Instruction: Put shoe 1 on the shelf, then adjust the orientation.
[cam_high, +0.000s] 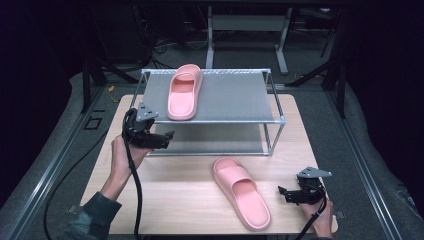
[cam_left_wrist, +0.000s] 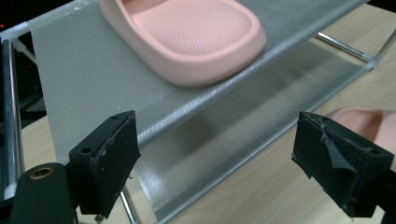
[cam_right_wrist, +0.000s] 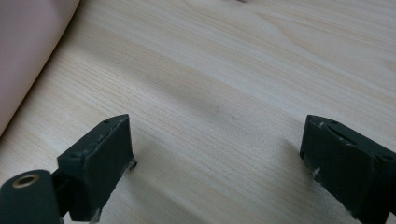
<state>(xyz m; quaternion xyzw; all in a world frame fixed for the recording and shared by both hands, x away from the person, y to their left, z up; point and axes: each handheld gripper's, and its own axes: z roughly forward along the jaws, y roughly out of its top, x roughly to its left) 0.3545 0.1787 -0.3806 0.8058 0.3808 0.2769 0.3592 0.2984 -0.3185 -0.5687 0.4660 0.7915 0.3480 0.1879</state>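
Scanning from the left, I take the shoe rack (cam_high: 272, 120) as my landmark.

Item one: left gripper (cam_high: 167, 137), held in my left hand (cam_high: 122, 157), just off the rack's front-left corner. Its fingers (cam_left_wrist: 109, 161) stand wide apart with nothing between them, pointing toward the lower shelf (cam_left_wrist: 261, 107).

Item two: first pink slipper (cam_high: 184, 91), lying flat on the rack's top shelf, left half, toe toward the back. In the left gripper view its heel end sits just above the open fingers, apart from them.

Item three: second pink slipper (cam_high: 241, 192), lying on the wooden surface (cam_high: 180, 190) in front of the rack, right of centre, angled.

Item four: right gripper (cam_high: 284, 194), in my right hand (cam_high: 322, 215), well in front of the rack's right end, just beside the second slipper and not touching it. Its fingers (cam_right_wrist: 100, 161) are spread, empty, low over the surface.
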